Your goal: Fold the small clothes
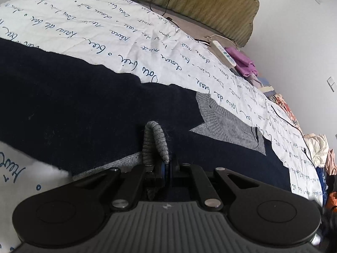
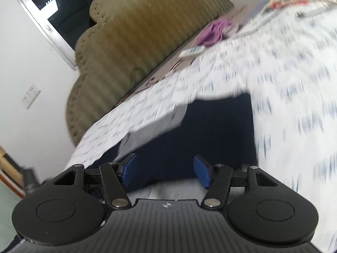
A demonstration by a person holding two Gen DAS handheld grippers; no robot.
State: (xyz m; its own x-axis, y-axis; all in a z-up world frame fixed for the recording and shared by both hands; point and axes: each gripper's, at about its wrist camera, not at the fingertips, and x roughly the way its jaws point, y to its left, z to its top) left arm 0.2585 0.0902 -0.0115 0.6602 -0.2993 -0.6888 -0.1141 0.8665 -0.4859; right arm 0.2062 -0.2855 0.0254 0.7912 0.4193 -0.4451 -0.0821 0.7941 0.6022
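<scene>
Left wrist view: a white bedspread point(image 1: 130, 48) printed with blue handwriting fills most of the frame, running from upper left to lower right. Across the middle lies a dark navy sweater point(image 1: 73, 105) with a grey ribbed collar point(image 1: 227, 122) right of centre. An olive headboard cushion point(image 1: 210, 6) sits at the top, with a white remote point(image 1: 223, 52) and purple cloth point(image 1: 244, 60) just below it. At bottom centre the left gripper point(image 1: 166, 166) has its jaws pinched together on a grey ribbed cuff point(image 1: 155, 141) that stands up in a loop. Right wrist view, motion-blurred: the sweater point(image 2: 210, 135) lies at centre, and the right gripper point(image 2: 165, 169) at the bottom has its blue pads point(image 2: 202, 171) spread apart, gripping nothing.
</scene>
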